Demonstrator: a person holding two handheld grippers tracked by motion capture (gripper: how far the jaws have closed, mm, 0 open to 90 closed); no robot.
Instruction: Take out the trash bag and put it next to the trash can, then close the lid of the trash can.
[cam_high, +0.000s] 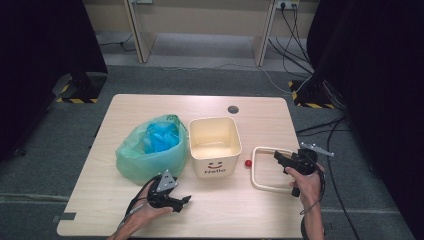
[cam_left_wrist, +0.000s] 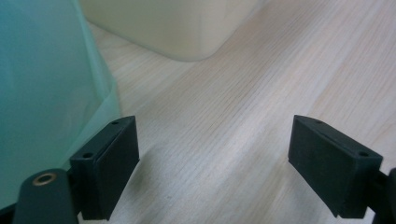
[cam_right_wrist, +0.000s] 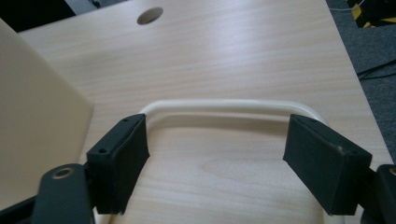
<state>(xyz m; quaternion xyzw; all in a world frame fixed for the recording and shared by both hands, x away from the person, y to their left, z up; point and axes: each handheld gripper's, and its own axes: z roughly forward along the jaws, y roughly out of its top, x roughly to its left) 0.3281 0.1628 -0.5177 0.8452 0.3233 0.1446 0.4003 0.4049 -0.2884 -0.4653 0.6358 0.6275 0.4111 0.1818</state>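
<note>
Cream plastic is what the right gripper (cam_high: 281, 158) works over — a rounded rectangular frame (cam_high: 260, 170) lying flat on the pale wooden desk (cam_high: 260, 115), just beside the cream bin (cam_high: 215, 145) printed with "Hello" and a smile. In the right gripper view the fingers (cam_right_wrist: 119, 163) stand wide apart, clamped on nothing, and the far bar of the frame (cam_right_wrist: 224, 105) runs across just beyond their tips, from one finger to the other; the frame's side rails pass under the fingers toward the camera. To the left of these fingers rises the flat wall of the bin (cam_right_wrist: 37, 135), and well ahead of them a round cable hole (cam_right_wrist: 150, 15) is cut in the desk. A small red ball (cam_high: 247, 163) sits on the desk between the bin and the frame. The left gripper (cam_high: 182, 202) lies low near the desk's front edge, held in the person's hand, its fingers (cam_left_wrist: 109, 163) also spread wide with bare wood between them. Just to the left of these fingers bulges a green plastic bag (cam_left_wrist: 42, 93) — its lower fold is near the left finger, though I cannot tell whether it touches — and ahead of them stands the rounded corner of the bin (cam_left_wrist: 187, 28). From above, the bag (cam_high: 150, 150) holds something blue and presses against the bin's side.
</note>
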